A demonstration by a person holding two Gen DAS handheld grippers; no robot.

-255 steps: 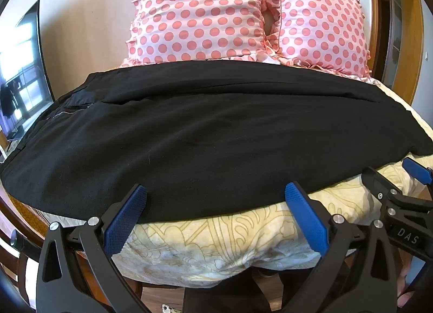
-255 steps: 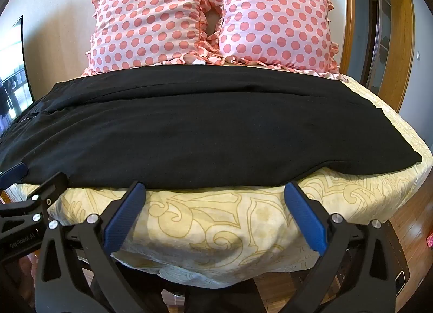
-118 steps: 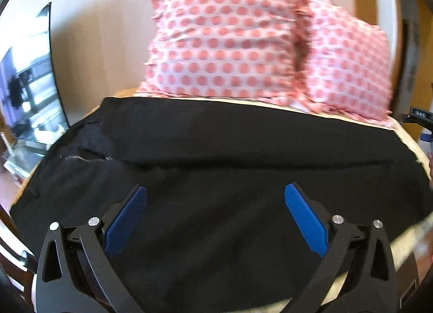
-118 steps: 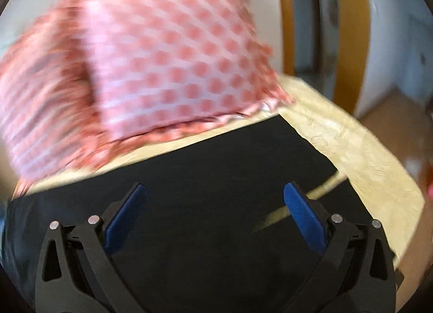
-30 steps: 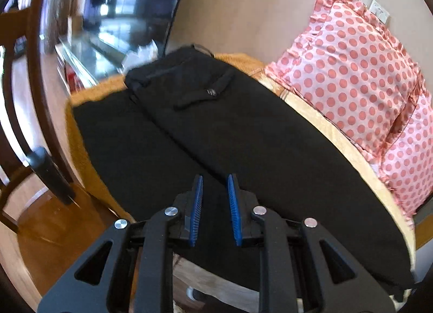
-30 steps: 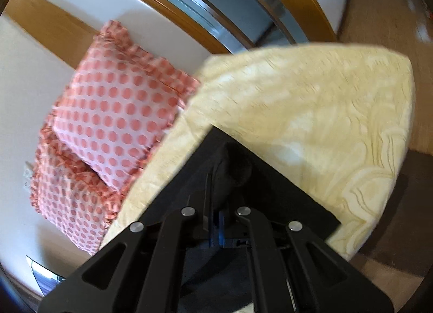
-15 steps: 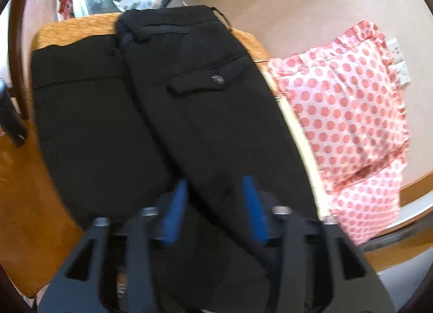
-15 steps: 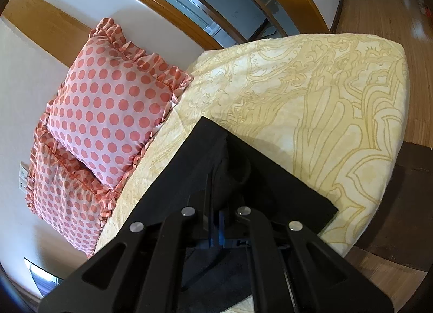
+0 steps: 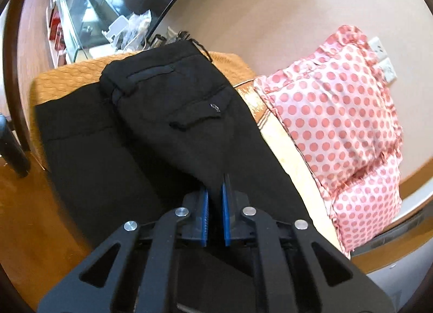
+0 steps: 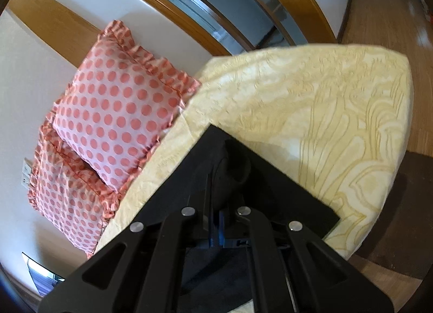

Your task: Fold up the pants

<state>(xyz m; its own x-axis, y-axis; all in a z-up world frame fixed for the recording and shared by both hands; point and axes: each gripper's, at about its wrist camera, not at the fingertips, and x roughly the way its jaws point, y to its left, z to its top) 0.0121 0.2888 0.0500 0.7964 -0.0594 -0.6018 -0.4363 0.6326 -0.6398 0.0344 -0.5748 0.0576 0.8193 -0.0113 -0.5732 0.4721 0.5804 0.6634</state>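
Black pants [image 9: 167,129] lie across a bed with a yellow patterned cover [image 10: 324,101]. In the left wrist view the waistband and a buttoned back pocket [image 9: 200,115] lie ahead, one leg folded over the other. My left gripper [image 9: 215,199] is shut on a ridge of the pants' fabric near the seat. In the right wrist view the hem end of the pants [image 10: 243,177] lies near the bed's corner. My right gripper [image 10: 219,215] is shut on a bunched fold of the hem.
Two pink polka-dot pillows [image 9: 341,123] lean on the wall behind the bed, also seen in the right wrist view [image 10: 119,112]. A glass cabinet [image 9: 89,12] and a dark chair leg [image 9: 10,145] stand left of the bed. Wooden floor [image 10: 389,9] lies beyond the bed's corner.
My left gripper opened half a second ago and has closed again on the pants fabric nearer the seat. My right gripper has stayed shut on the hem, barely moving.
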